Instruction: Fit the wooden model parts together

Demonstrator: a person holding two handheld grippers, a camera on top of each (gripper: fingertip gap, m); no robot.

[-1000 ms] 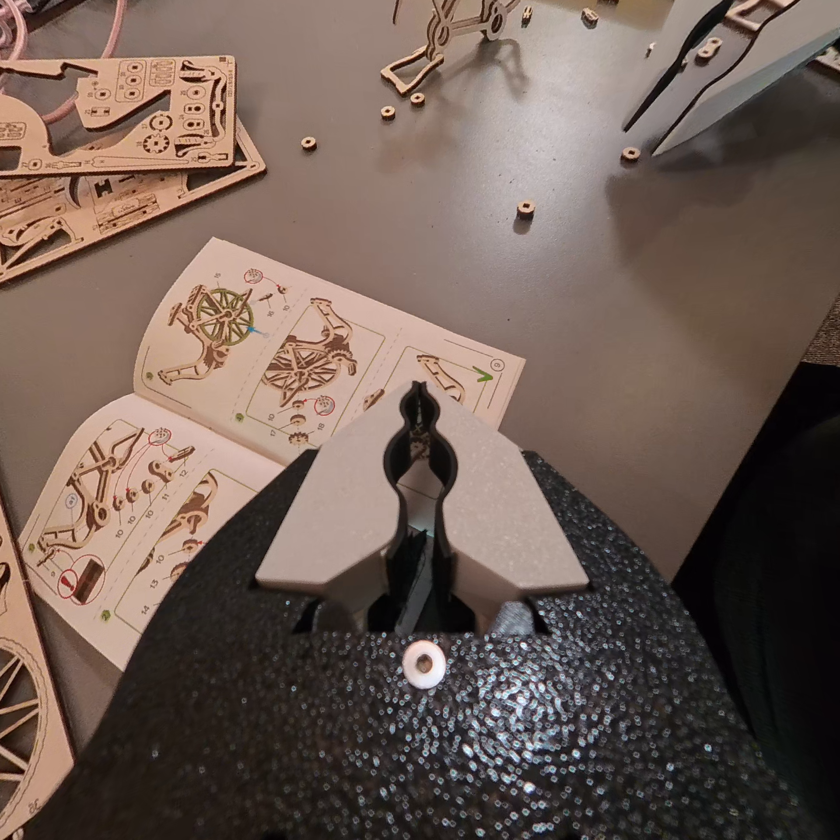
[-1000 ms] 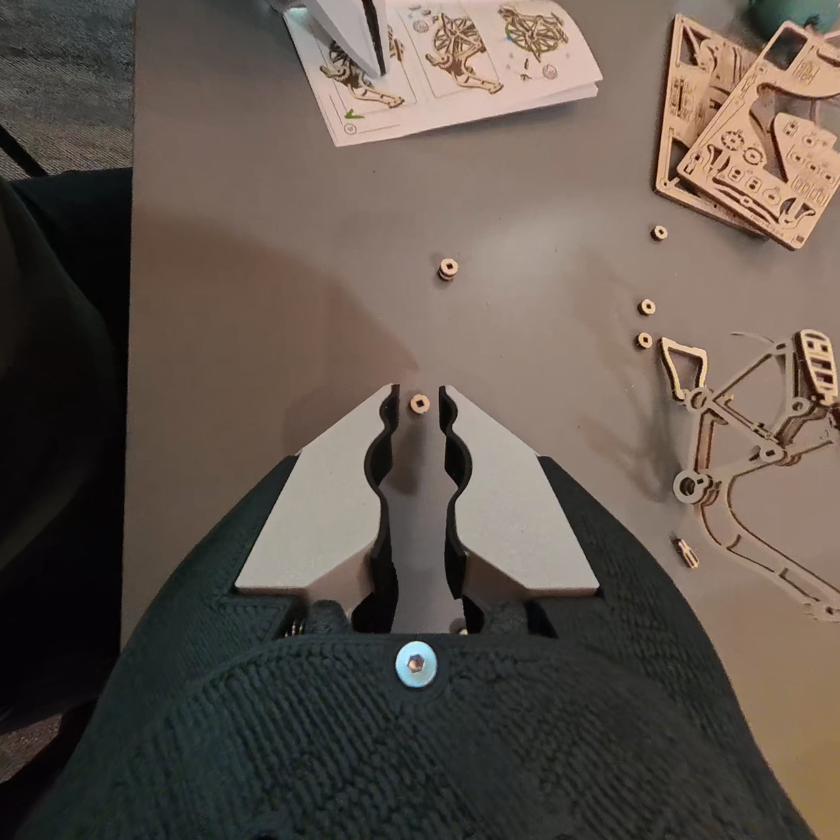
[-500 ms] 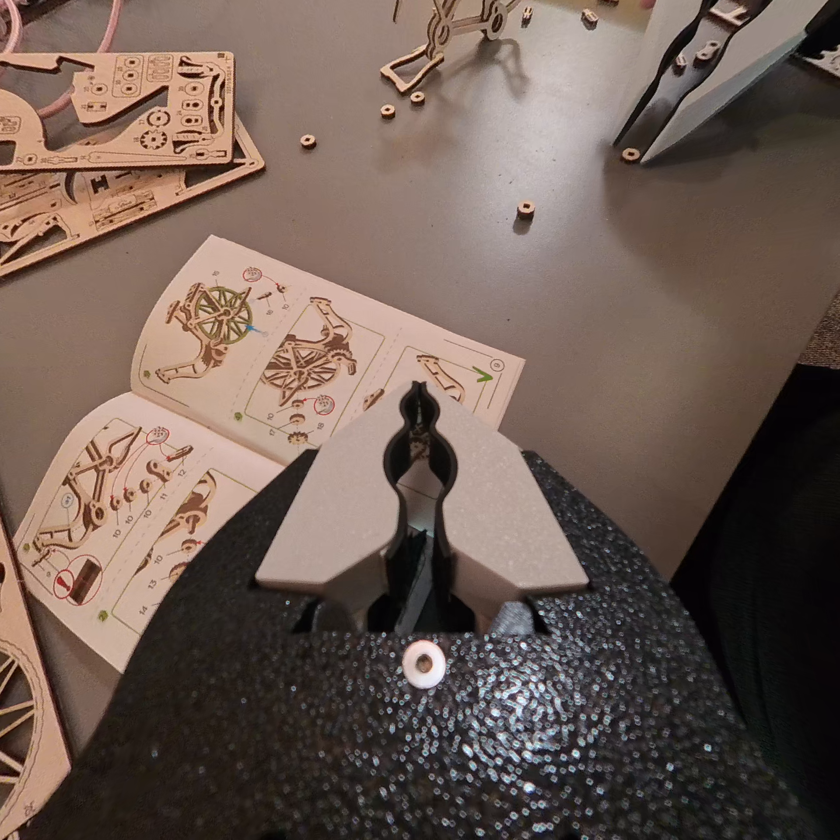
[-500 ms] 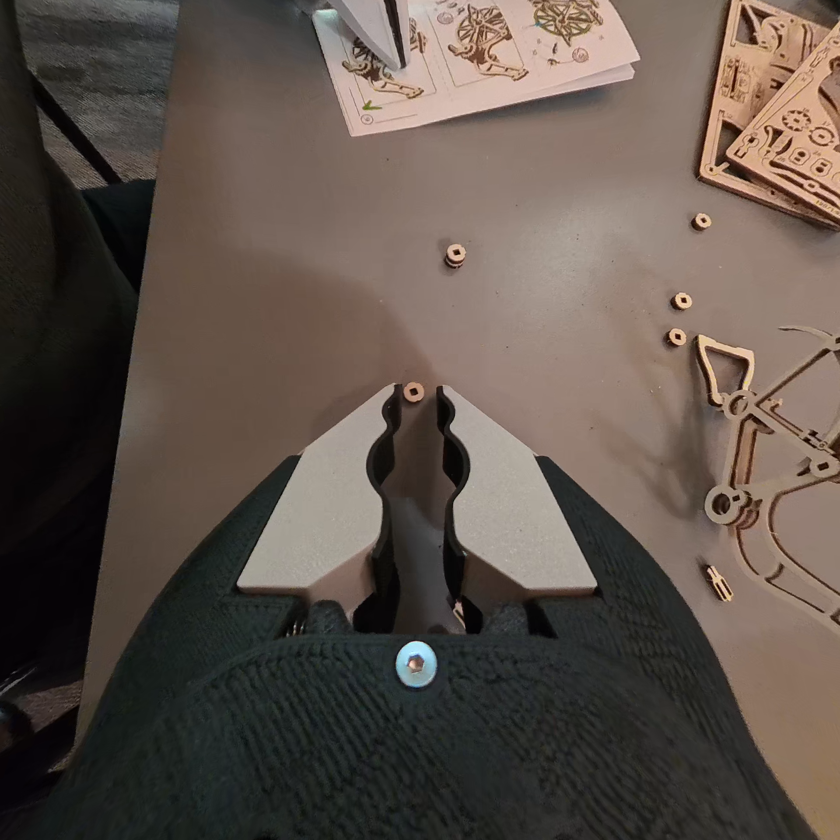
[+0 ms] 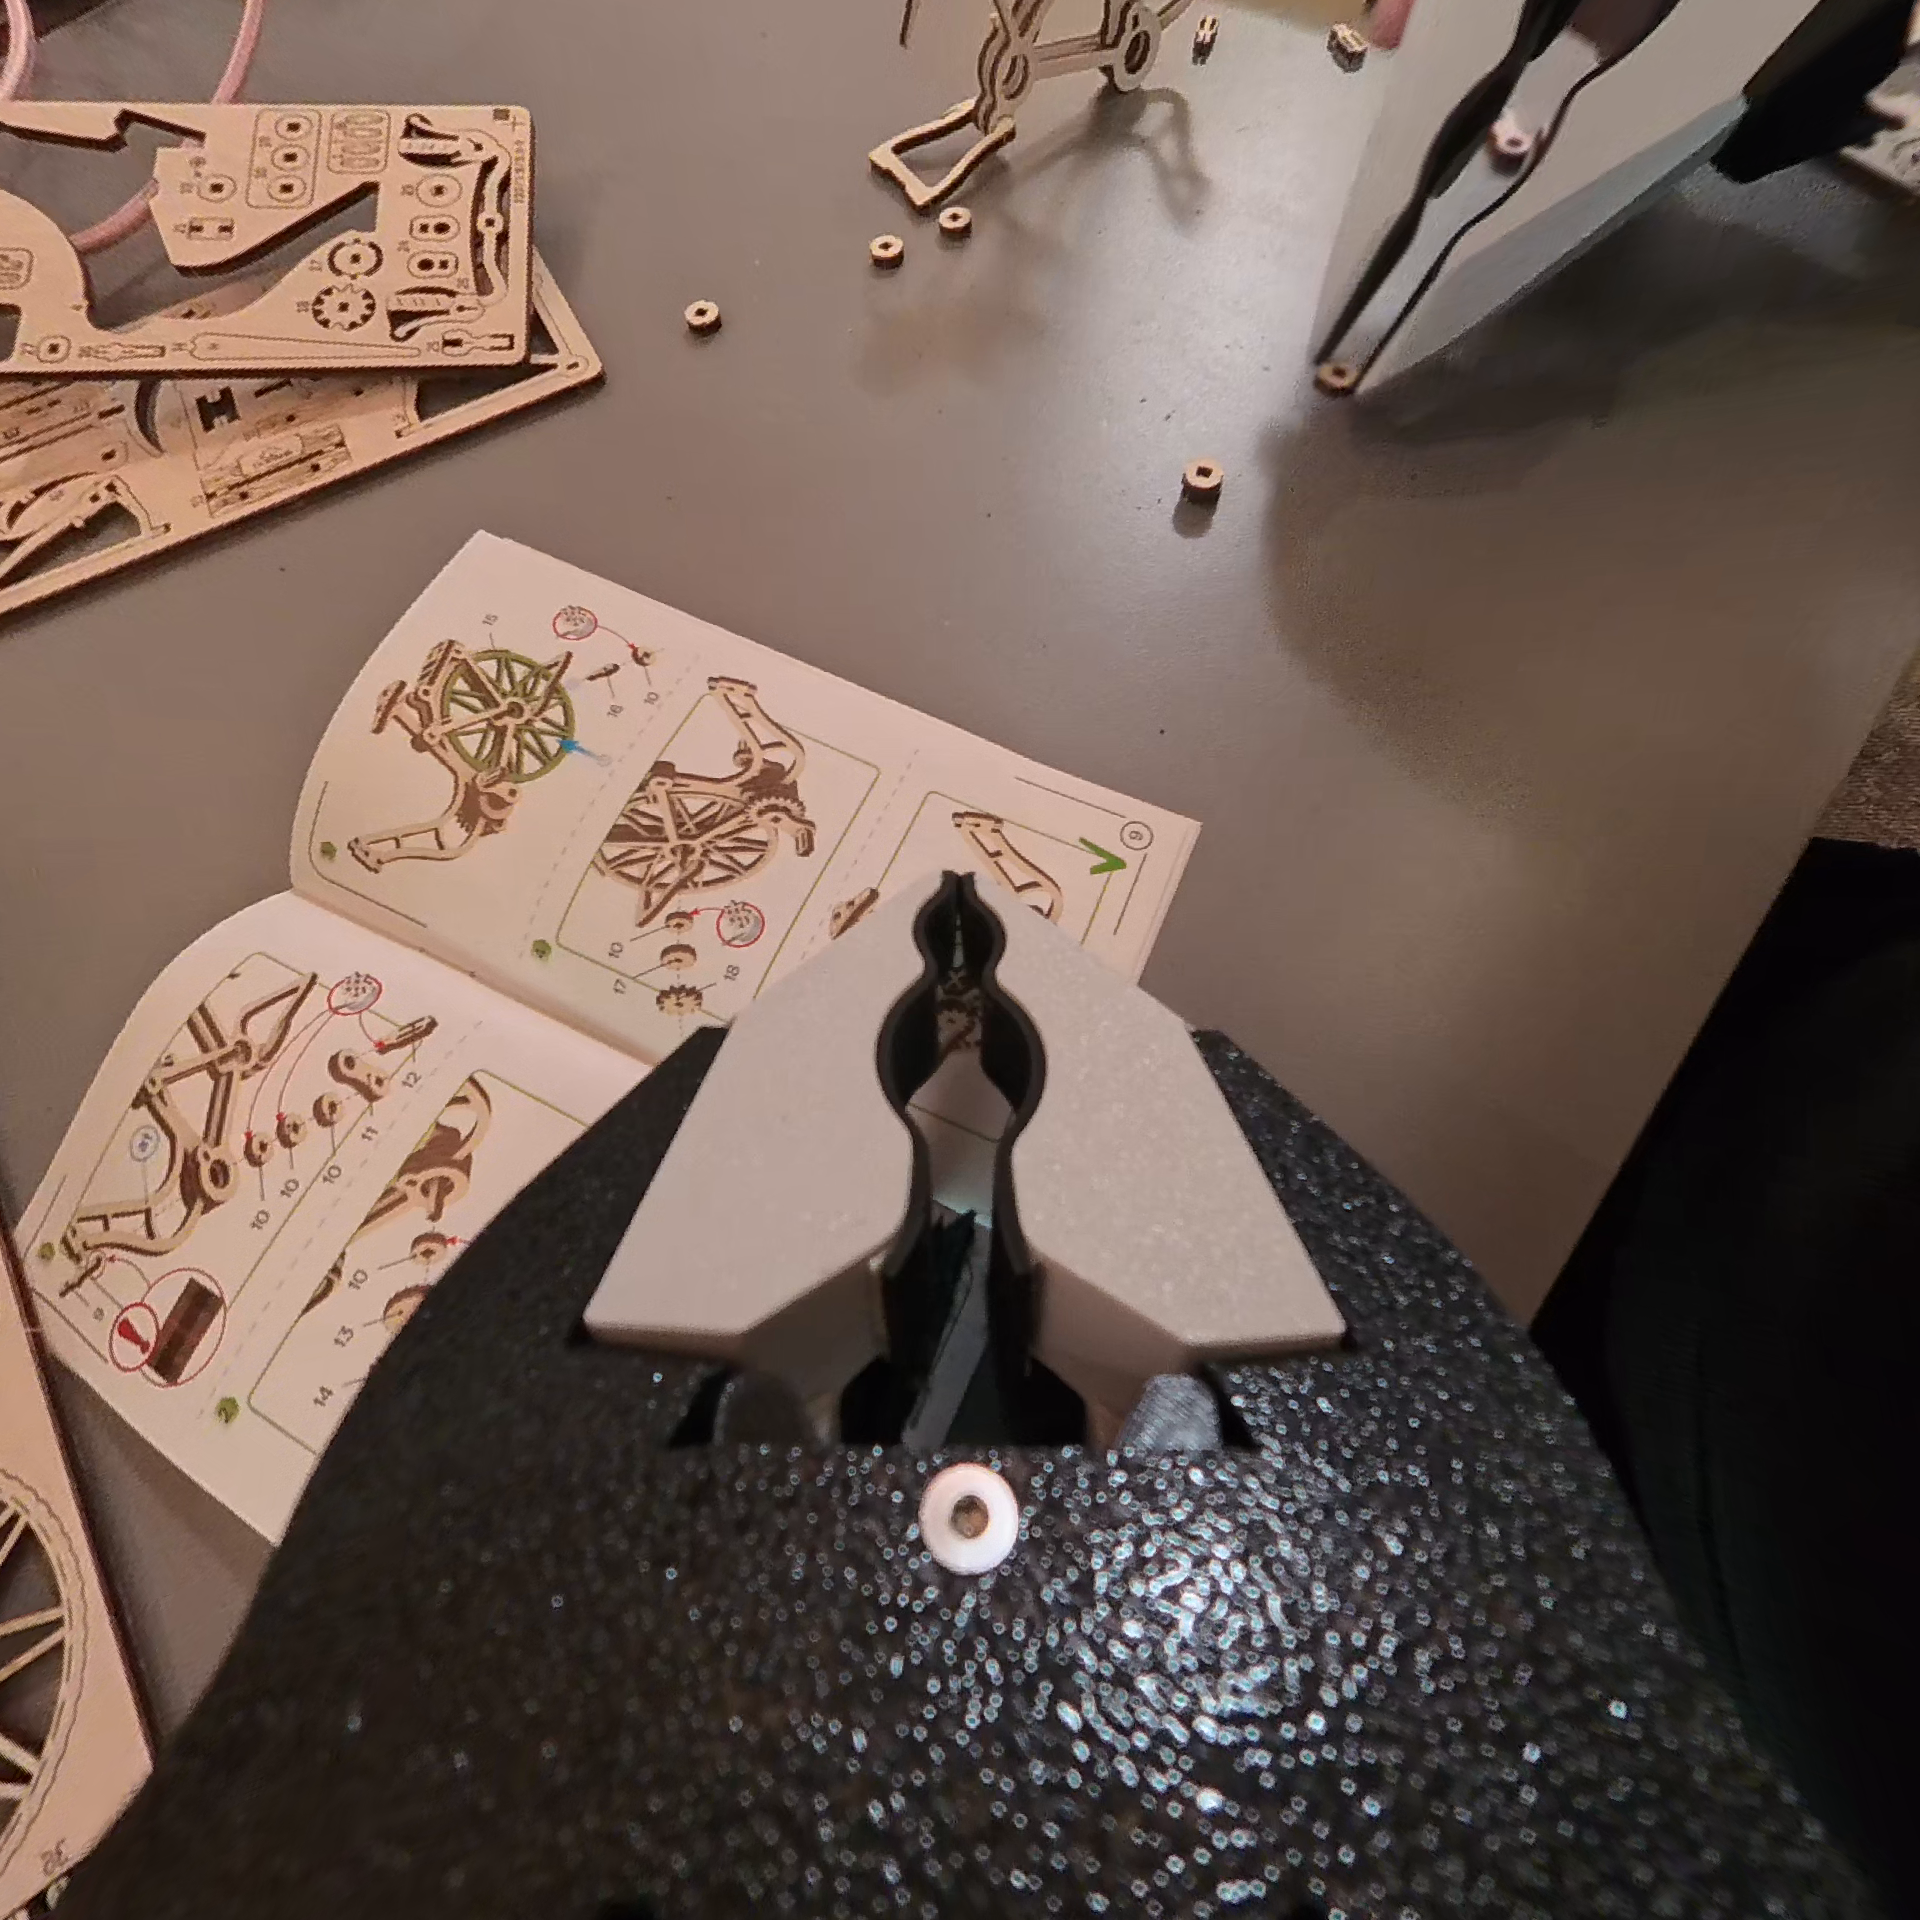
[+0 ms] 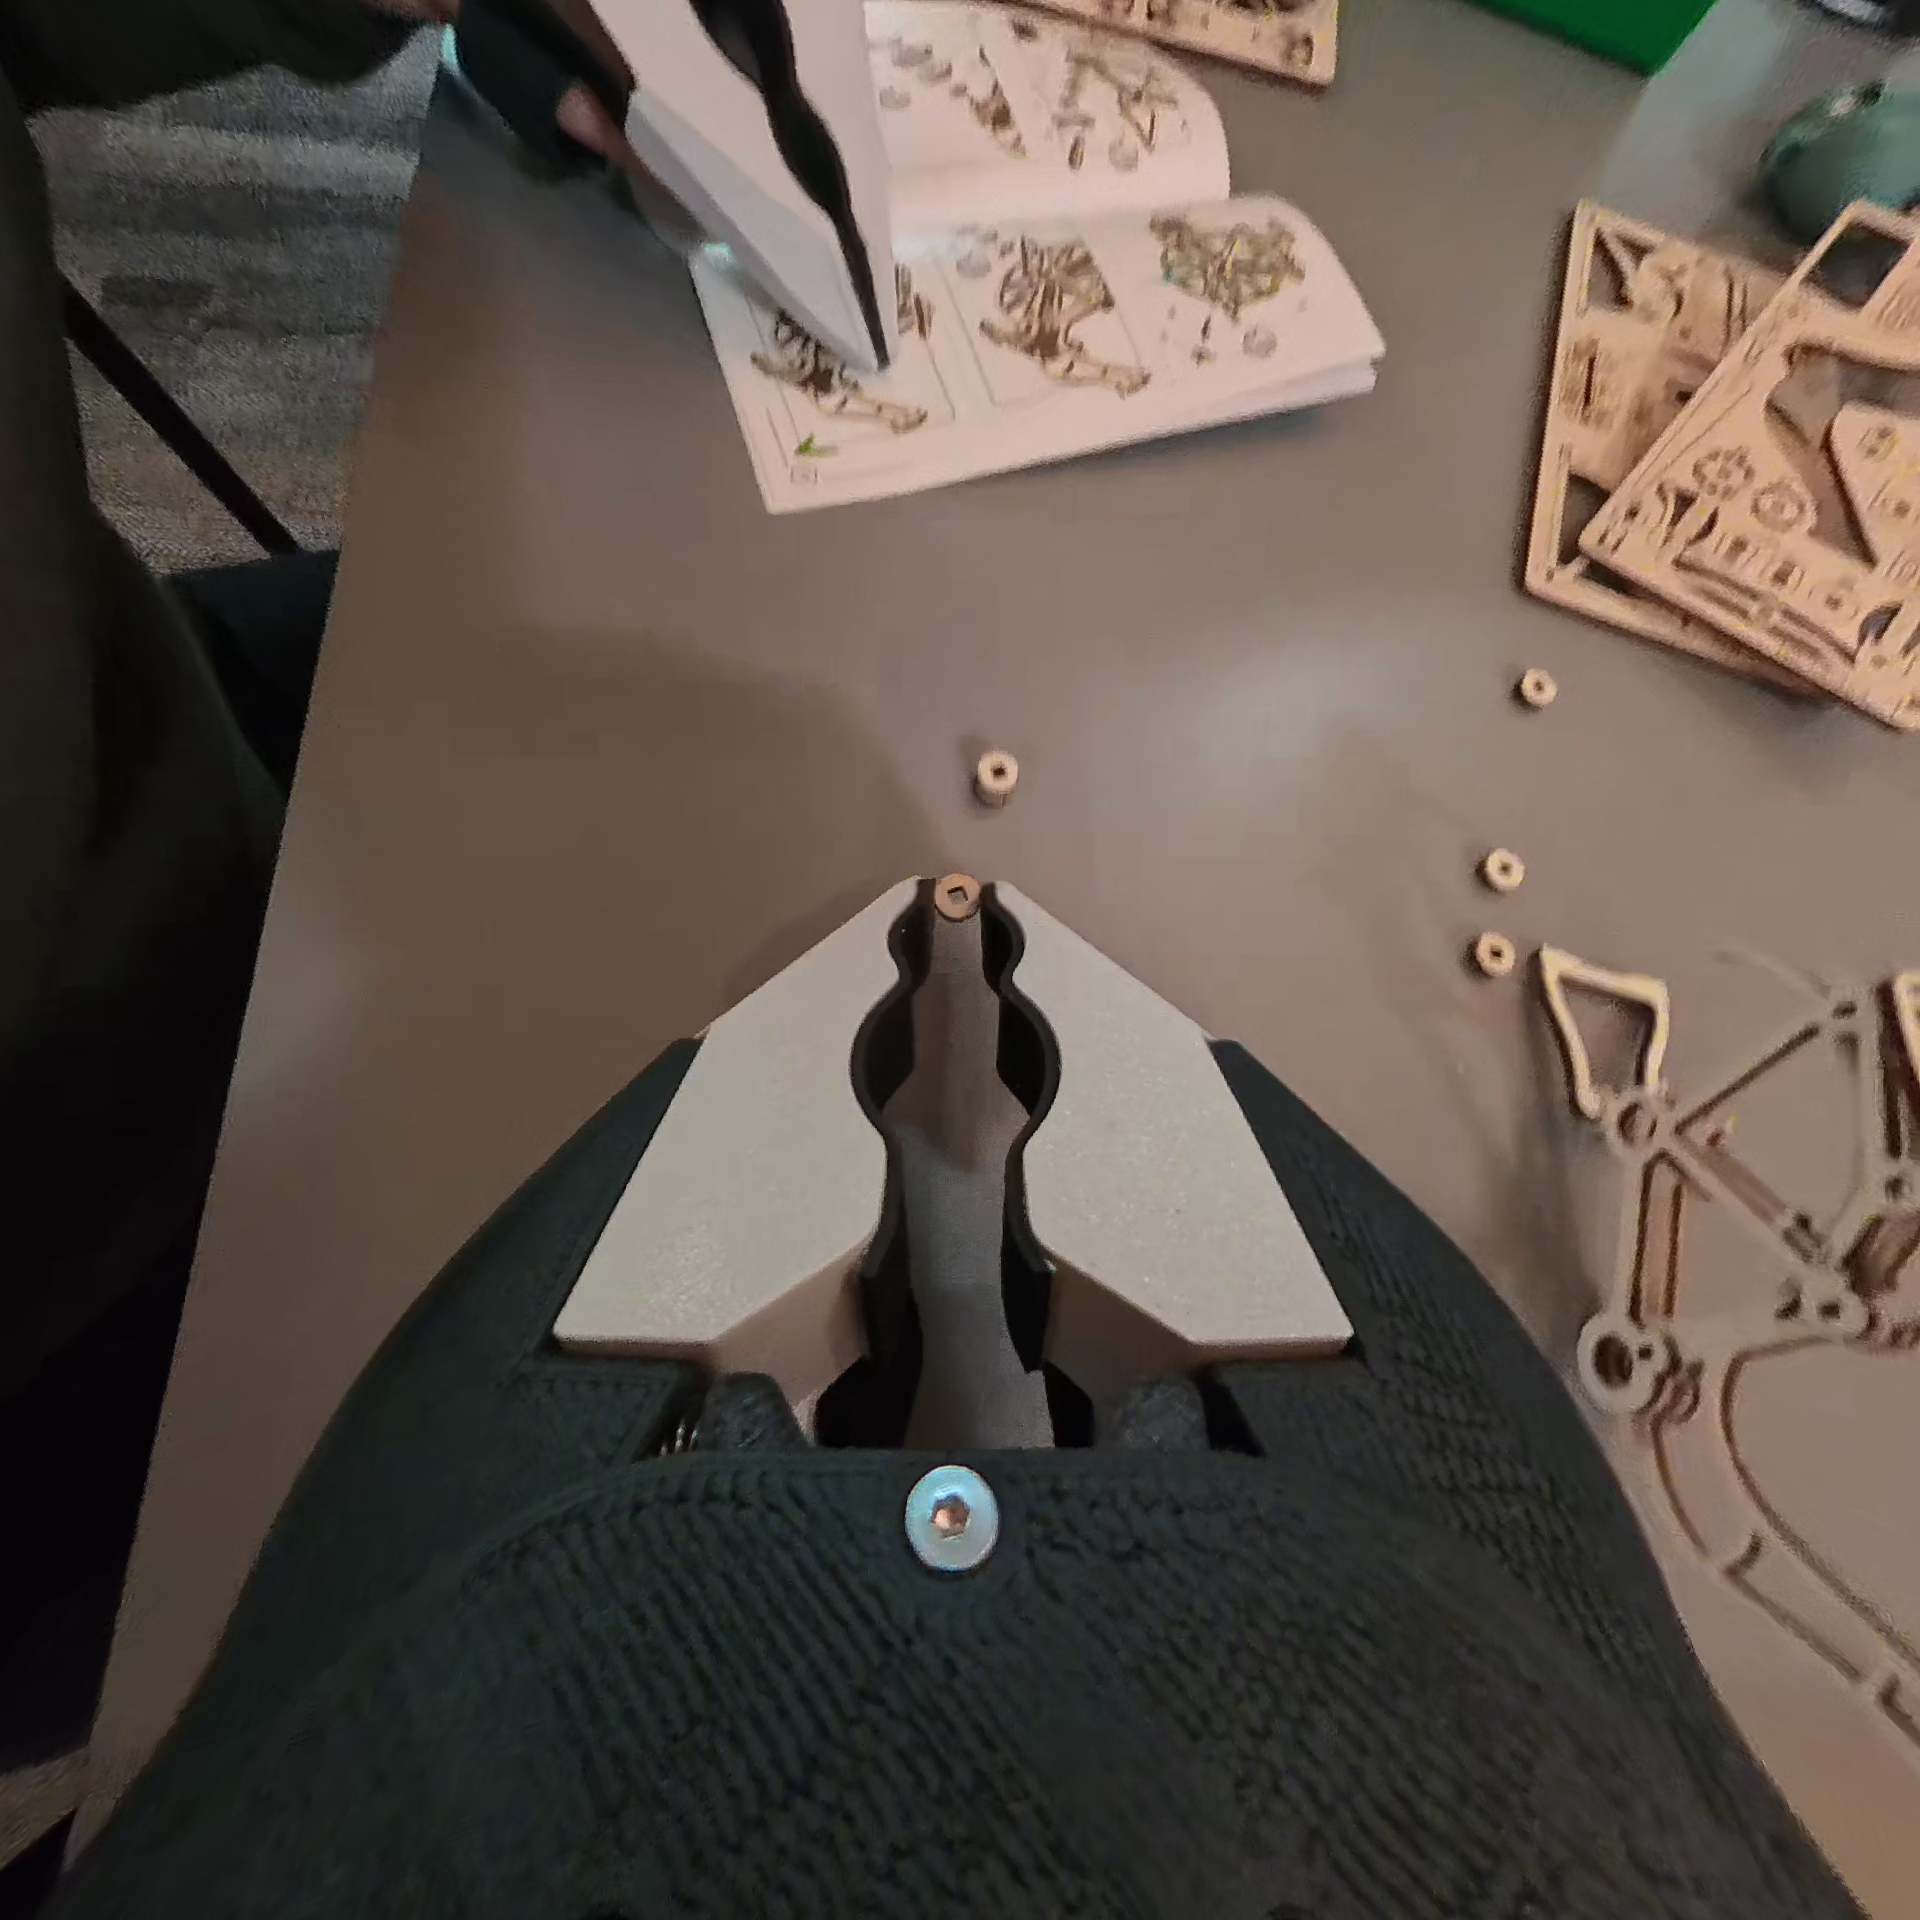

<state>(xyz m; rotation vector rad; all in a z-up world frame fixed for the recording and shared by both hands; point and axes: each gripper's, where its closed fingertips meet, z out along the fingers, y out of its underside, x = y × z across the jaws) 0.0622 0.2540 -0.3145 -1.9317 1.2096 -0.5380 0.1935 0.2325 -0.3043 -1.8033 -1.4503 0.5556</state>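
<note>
My right gripper (image 6: 954, 902) is shut on a small wooden ring (image 6: 954, 896), pinched at the very fingertips down at the grey table (image 6: 623, 727). In the left wrist view the right gripper (image 5: 1342, 358) shows at the top right with the ring (image 5: 1335, 376) at its tips. My left gripper (image 5: 961, 888) is shut above the open instruction booklet (image 5: 623, 831). Something small and brown shows in its gap; I cannot tell whether it is a held part or the booklet's print. A partly built wooden frame (image 6: 1714, 1195) lies to the right of the right gripper.
Loose wooden rings (image 6: 997, 774) (image 6: 1501, 868) lie on the table. Stacked wooden part sheets (image 6: 1745, 468) (image 5: 260, 239) sit beyond the booklet. A sheet with a wheel (image 5: 42, 1610) is at the lower left. The table edge and a person's dark clothing (image 6: 125, 935) are on the left. Some 15 cm of space lies between my two pairs of fingers.
My right gripper has closed from open onto the small ring that lay between its tips. The left gripper has stayed shut over the booklet.
</note>
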